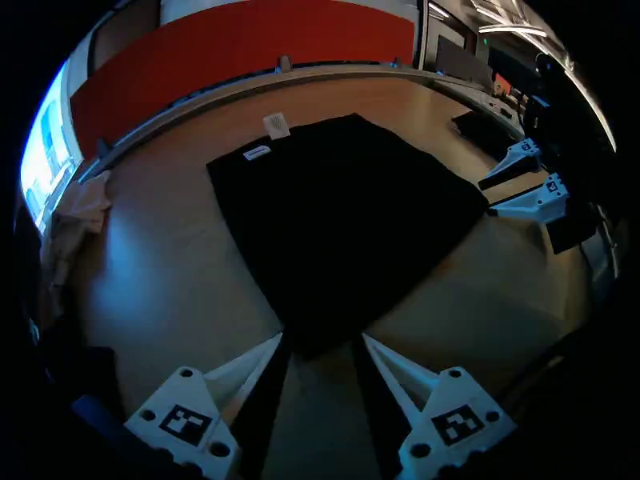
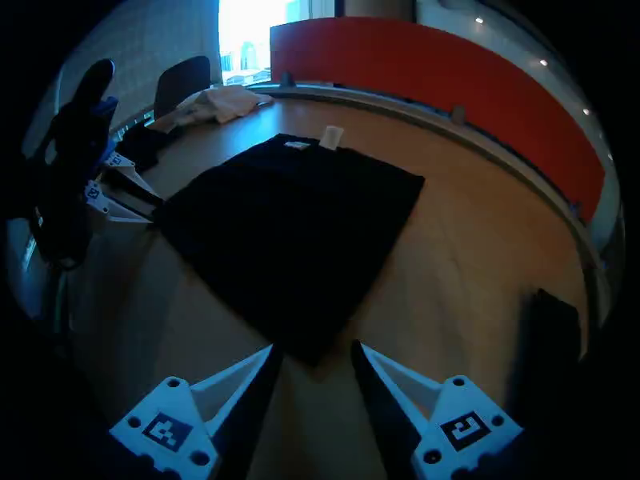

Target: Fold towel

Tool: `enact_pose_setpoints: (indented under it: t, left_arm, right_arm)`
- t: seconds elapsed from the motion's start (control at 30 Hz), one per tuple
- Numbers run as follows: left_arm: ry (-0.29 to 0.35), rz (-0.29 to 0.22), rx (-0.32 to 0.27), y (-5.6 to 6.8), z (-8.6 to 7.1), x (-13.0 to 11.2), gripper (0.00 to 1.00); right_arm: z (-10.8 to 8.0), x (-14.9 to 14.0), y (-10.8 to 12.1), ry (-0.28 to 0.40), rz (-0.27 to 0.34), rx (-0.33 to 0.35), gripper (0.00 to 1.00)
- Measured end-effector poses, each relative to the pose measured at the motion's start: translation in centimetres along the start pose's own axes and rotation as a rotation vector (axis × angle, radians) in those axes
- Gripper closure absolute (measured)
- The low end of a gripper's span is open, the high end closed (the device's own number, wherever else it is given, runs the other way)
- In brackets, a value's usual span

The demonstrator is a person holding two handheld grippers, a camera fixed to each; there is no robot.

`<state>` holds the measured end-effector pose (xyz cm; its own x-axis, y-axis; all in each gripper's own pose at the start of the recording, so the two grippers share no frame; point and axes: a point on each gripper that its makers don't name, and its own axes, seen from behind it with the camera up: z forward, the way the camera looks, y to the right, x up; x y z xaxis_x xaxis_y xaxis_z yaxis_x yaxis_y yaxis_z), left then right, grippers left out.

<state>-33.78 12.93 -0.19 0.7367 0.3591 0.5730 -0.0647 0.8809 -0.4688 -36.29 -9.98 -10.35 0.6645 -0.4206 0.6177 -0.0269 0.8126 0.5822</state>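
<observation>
Black towel lies spread flat on the wooden table, roughly square, with a small white label at its far edge. It is too dark to tell whether it is one layer or already doubled; no folded-over edge or crease shows, so I judge the folding barely started, if at all.

The left tongs are released, their two tips standing apart on either side of the towel's near corner. The corner reaches in between them, but neither tip presses on it. In the right gripper view the right tongs are likewise released, with another corner of the towel pointing into the gap between them, cloth not pinched.

Each pair of tongs sits at its own corner along one side of the towel, so the step in hand looks like getting hold of both corners. What is left is nearly everything: clench on the corners, lift them, carry them over to the far edge by the label, lay them down and smooth the fold.

A pale cloth lies heaped at the table's far end, well apart from the towel.
</observation>
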Motion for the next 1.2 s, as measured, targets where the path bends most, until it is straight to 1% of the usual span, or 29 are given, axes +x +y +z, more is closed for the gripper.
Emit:
enact_pose_setpoints:
  t: [0.07,0.13,0.2,0.27,0.33,0.43,0.6,0.67,0.73,1.0,1.07,1.13,1.2]
  left_arm:
    - [0.0,-0.004,0.001,0.01,0.02,-0.02,0.48]
    - [-0.001,-0.008,0.005,-0.11,0.01,-0.03,0.5]
    - [-0.004,-0.013,0.009,-0.27,-0.01,-0.04,0.58]
    - [-0.008,-0.021,0.011,-0.47,-0.04,-0.03,0.64]
    - [-0.011,-0.027,0.01,-0.59,-0.05,-0.04,0.67]
    - [-0.014,-0.031,0.008,-0.67,-0.04,-0.06,0.67]
    - [-0.014,-0.022,0.015,-0.61,-0.03,-0.08,0.67]
    - [-0.013,-0.023,0.017,-0.59,-0.06,-0.08,0.67]
    - [-0.013,-0.027,0.017,-0.58,-0.07,-0.08,0.67]
    - [-0.016,-0.026,0.018,-0.6,-0.14,-0.06,0.68]
    - [-0.018,-0.028,0.017,-0.66,-0.18,-0.04,0.69]
    - [-0.022,-0.031,0.018,-0.77,-0.18,-0.06,0.71]
    - [-0.025,-0.035,0.023,-0.91,-0.16,-0.09,0.82]
  right_arm:
    - [0.01,-0.08,-0.01,-0.002,-0.002,0.002,0.37]
    - [0.06,-0.17,0.02,-0.004,-0.002,0.003,0.39]
    - [0.11,-0.22,0.05,-0.005,0.0,0.005,0.39]
    - [0.16,-0.19,0.04,-0.003,0.005,0.007,0.39]
    - [0.2,-0.14,0.04,-0.002,0.009,0.007,0.4]
    - [0.23,-0.07,0.06,-0.002,0.014,0.008,0.42]
    - [0.29,-0.01,-0.02,-0.003,0.011,0.014,0.42]
    - [0.33,-0.03,-0.09,-0.003,0.001,0.016,0.45]
    - [0.36,0.0,-0.28,-0.003,-0.007,0.021,0.53]
    - [0.42,0.01,-0.74,-0.002,-0.024,0.027,0.76]
    - [0.4,0.04,-0.55,-0.005,-0.02,0.019,0.79]
    - [0.38,0.09,-0.51,-0.007,-0.016,0.017,0.8]
    - [0.36,0.18,-0.58,-0.008,-0.013,0.021,0.81]
